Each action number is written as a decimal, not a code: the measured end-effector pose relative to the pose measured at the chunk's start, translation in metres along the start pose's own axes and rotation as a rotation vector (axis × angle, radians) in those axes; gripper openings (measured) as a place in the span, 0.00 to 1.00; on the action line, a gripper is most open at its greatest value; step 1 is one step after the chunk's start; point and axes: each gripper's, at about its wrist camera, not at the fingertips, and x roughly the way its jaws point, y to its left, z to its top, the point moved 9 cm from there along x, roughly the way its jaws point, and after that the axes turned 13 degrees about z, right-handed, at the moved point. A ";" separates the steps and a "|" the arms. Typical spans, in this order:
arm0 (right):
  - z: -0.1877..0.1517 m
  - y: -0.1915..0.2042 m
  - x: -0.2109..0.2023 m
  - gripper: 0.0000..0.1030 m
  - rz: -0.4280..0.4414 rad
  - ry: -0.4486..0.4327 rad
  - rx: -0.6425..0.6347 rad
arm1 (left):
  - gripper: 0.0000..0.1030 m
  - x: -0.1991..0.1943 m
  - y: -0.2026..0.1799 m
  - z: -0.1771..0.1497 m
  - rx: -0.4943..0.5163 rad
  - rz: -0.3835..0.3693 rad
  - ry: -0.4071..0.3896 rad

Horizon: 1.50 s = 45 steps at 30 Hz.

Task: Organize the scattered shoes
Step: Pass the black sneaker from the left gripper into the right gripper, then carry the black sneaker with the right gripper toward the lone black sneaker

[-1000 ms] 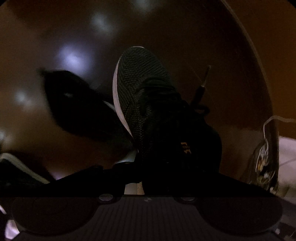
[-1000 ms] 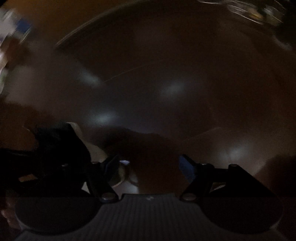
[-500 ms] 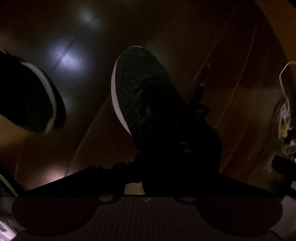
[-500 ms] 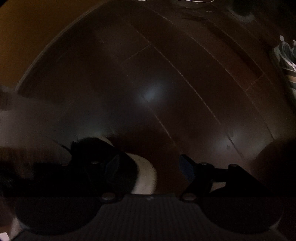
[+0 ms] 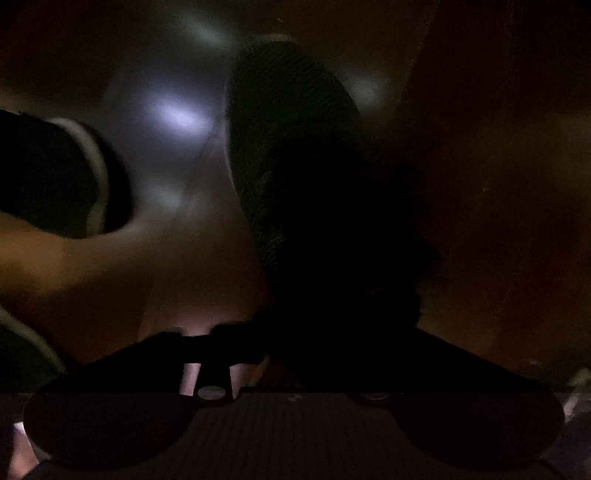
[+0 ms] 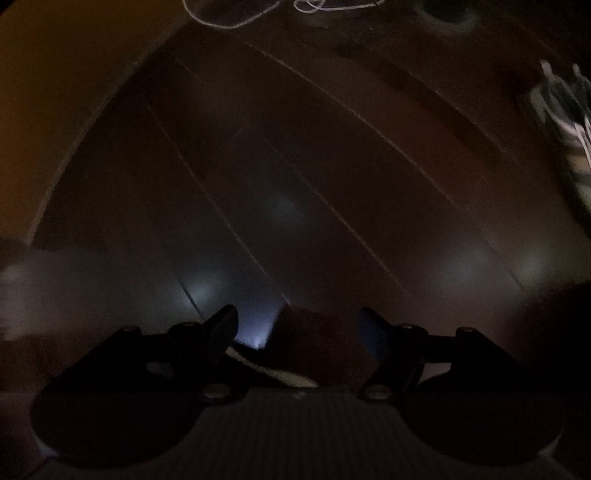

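We see the left tongs [image 5: 317, 343] pinching a black knit-mesh sneaker [image 5: 291, 147], toe at 12 o'clock; right tongs [image 6: 297, 332] spread

Three dark shoes showed in the left wrist view: one knit sneaker [image 5: 288, 147], one white-soled shoe [image 5: 55, 177], one partial shoe [image 5: 22, 350]. The right wrist view showed one striped shoe [image 6: 565, 122] and one cord [image 6: 236, 18].

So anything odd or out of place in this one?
Mostly the lighting: both views are very dark. The left gripper holds a dark knit sneaker off the floor; a loose white cord lies on the boards far ahead of the right gripper.
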 end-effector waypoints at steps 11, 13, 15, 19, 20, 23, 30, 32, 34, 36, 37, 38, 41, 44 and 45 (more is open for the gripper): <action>0.032 0.021 -0.022 0.72 0.031 0.173 -0.106 | 0.87 -0.126 0.060 0.039 -0.204 -0.043 -0.184; 0.016 0.027 -0.008 0.72 0.049 0.215 -0.086 | 0.89 -0.122 0.054 0.045 -0.253 -0.025 -0.189; -0.009 0.043 0.004 0.72 0.087 0.262 -0.079 | 0.90 -0.114 0.049 0.058 -0.300 -0.012 -0.186; -0.056 0.063 0.045 0.72 0.136 0.338 -0.065 | 0.90 -0.086 0.094 0.082 -0.396 -0.020 -0.160; -0.061 0.063 0.053 0.72 0.136 0.346 -0.056 | 0.90 -0.068 0.108 0.076 -0.433 -0.024 -0.155; -0.081 0.056 0.083 0.72 0.146 0.367 0.000 | 0.90 0.025 0.106 0.103 -0.545 -0.051 -0.115; -0.121 0.053 0.127 0.72 0.165 0.368 0.118 | 0.91 0.110 0.162 0.053 -0.822 -0.181 -0.001; -0.128 0.053 0.134 0.72 0.156 0.345 0.135 | 0.91 0.107 0.174 0.029 -0.884 -0.199 0.018; -0.132 0.056 0.135 0.72 0.147 0.321 0.135 | 0.91 0.107 0.177 0.034 -0.924 -0.222 0.037; -0.133 0.056 0.140 0.72 0.129 0.313 0.126 | 0.91 0.109 0.181 0.020 -0.985 -0.246 0.070; -0.132 0.056 0.143 0.72 0.119 0.307 0.125 | 0.91 0.102 0.179 0.016 -1.010 -0.260 0.077; -0.129 0.056 0.148 0.72 0.108 0.290 0.131 | 0.91 0.100 0.182 0.012 -1.035 -0.275 0.082; -0.121 0.069 0.160 0.76 0.133 0.254 0.158 | 0.91 0.121 0.190 0.013 -1.069 -0.311 0.088; -0.117 0.069 0.173 0.76 0.083 0.227 0.186 | 0.91 0.123 0.194 0.016 -1.086 -0.348 0.096; -0.117 0.065 0.180 0.76 0.070 0.216 0.198 | 0.91 0.123 0.195 0.020 -1.083 -0.361 0.100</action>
